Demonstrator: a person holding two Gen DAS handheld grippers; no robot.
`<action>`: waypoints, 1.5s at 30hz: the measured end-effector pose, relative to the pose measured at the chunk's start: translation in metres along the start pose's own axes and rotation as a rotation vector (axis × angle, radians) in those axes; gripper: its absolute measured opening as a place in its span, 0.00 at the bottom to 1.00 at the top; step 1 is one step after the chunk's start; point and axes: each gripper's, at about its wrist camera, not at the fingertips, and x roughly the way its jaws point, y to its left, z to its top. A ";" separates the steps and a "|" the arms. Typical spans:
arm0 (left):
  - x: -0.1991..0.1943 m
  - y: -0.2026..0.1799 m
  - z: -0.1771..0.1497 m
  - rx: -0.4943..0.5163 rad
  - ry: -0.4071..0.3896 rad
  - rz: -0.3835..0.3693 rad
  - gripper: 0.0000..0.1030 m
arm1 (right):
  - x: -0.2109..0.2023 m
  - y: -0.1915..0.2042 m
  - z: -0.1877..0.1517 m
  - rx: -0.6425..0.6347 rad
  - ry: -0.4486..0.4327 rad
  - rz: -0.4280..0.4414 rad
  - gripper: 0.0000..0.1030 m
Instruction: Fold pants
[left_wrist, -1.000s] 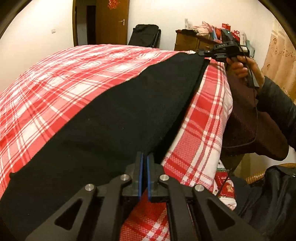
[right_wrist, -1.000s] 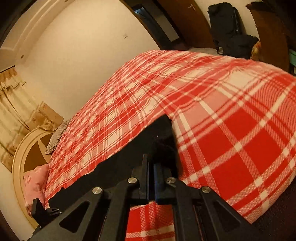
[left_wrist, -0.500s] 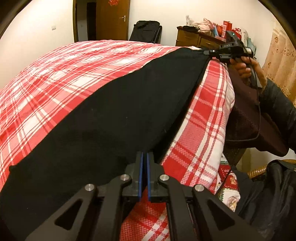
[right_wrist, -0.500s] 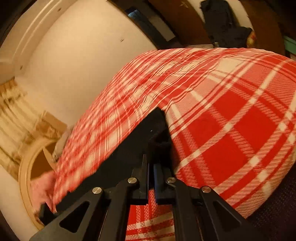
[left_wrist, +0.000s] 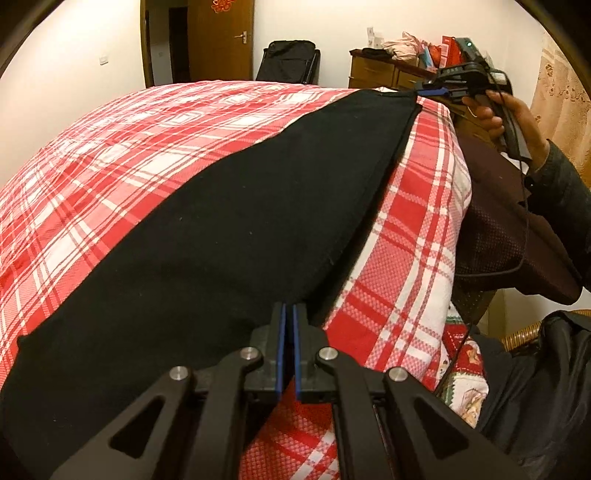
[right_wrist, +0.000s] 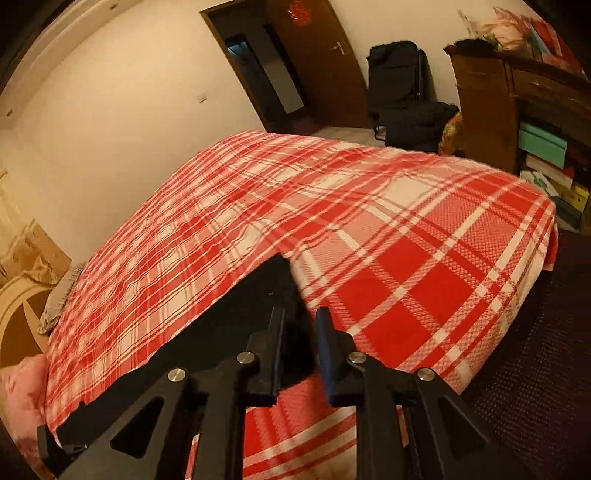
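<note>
The left tongs are clamped narrow on the near corner of the black pants. The right tongs are opening, the far corner lying loose between their pads. The pants lie flat along the near edge of the red plaid bed.

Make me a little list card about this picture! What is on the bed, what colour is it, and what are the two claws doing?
thing being folded: black pants, lying flat
where: on a bed with a red and white checked cover
left claw: shut on the near edge of the pants
right claw: jaws opening, a corner of the pants between them, pads not pressing on it
also in the room: wooden dresser, brown door
</note>
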 end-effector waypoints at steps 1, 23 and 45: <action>-0.001 0.000 0.000 0.003 -0.001 0.001 0.04 | 0.000 -0.006 -0.001 0.040 0.000 0.051 0.18; -0.013 0.009 -0.004 -0.006 -0.005 0.003 0.03 | 0.010 0.003 -0.006 -0.075 0.012 0.031 0.06; -0.044 0.036 -0.034 -0.082 -0.015 0.097 0.03 | -0.004 0.159 -0.074 -0.496 0.050 0.105 0.62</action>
